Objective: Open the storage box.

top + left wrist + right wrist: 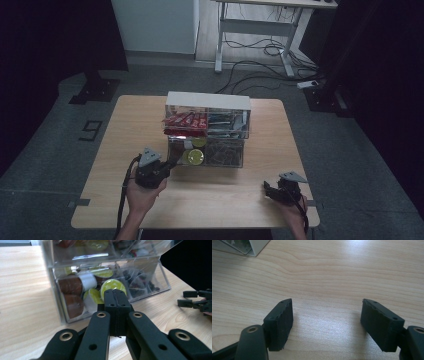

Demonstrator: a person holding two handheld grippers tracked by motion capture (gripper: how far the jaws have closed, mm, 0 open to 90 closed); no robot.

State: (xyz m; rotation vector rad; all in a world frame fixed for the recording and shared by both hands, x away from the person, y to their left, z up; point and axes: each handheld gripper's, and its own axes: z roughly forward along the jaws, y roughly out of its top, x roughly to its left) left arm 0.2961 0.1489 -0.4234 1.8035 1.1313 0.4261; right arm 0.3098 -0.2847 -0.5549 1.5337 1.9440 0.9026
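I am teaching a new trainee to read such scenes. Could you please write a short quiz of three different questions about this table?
1. True or false: the left tool has its jaws pressed together with nothing between them.
2. What lies under the right tool? A) bare wooden table B) a red packet C) a yellow-lidded cup
3. In the high view, which part of the clear box holds the round yellow-lidded cups?

Key
1. True.
2. A: bare table, jaws wide apart.
3. The lower front left part, nearest the left tool.
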